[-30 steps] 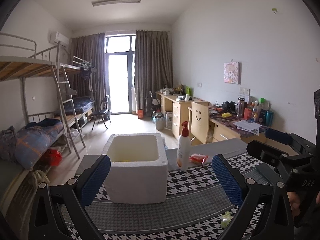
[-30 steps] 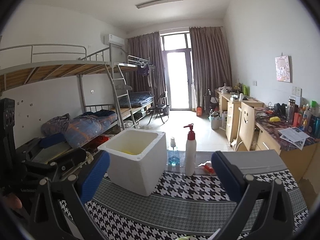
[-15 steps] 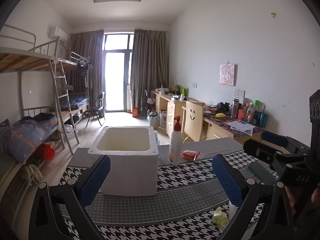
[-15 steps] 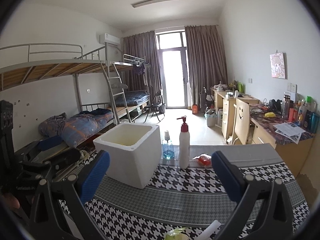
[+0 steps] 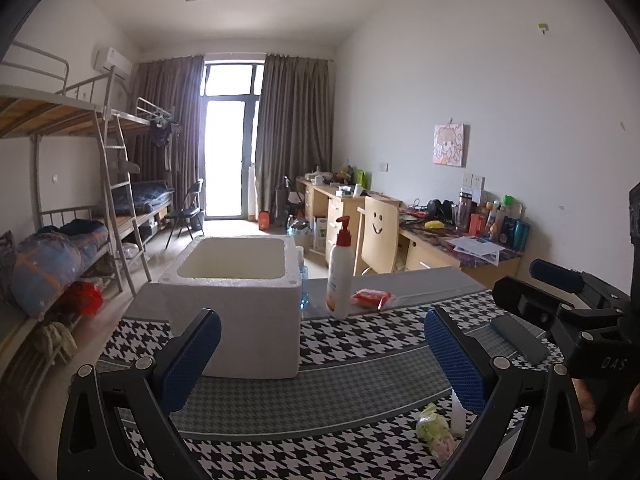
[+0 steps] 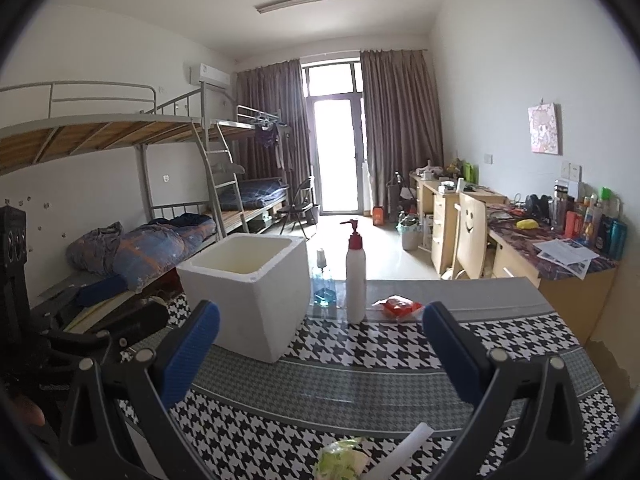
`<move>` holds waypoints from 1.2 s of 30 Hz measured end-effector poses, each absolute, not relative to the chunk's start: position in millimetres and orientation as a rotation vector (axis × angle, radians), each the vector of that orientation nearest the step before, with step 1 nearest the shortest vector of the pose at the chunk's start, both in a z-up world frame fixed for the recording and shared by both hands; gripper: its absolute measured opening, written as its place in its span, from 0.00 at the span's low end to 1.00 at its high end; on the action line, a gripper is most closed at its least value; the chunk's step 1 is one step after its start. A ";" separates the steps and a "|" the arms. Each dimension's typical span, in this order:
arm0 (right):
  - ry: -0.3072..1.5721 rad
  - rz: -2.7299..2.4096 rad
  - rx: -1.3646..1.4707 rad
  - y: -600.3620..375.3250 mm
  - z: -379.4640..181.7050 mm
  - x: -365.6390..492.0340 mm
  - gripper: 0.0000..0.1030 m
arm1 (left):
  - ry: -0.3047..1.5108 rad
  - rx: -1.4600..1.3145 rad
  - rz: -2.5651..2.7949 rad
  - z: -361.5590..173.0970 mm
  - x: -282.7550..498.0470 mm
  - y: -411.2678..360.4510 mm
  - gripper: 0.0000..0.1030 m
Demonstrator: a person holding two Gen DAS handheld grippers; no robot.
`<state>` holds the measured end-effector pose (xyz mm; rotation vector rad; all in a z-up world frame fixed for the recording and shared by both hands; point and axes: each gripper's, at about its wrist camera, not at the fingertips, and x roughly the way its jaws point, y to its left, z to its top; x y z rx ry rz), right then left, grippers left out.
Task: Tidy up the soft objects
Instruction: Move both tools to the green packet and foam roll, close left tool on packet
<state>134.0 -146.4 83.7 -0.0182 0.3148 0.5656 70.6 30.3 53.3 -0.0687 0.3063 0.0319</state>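
A white foam box stands open on the houndstooth tablecloth; it also shows in the right wrist view. A small green and white soft object lies near the table's front edge, next to a white tube. In the right wrist view the soft object and the tube lie below my right gripper. My left gripper is open and empty above the cloth. My right gripper is open and empty. The right gripper also shows at the right edge of the left wrist view.
A white pump bottle with a red top and a red packet stand behind the box; a blue-liquid bottle is beside them. A dark flat object lies at right. Bunk beds are left, desks right.
Both grippers have pulled back and risen a little from the box. The soft object and white tube have come into view near the front edge. Both grippers stay open.
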 end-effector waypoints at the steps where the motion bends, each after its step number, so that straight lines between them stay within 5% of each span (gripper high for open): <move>1: 0.313 0.558 -0.019 -147.0 82.9 133.7 0.99 | 0.302 -0.068 0.032 52.1 69.8 29.1 0.99; 36: 0.405 0.421 0.005 -187.1 36.7 134.6 0.99 | 0.455 -0.085 -0.080 -0.6 78.7 -7.6 0.99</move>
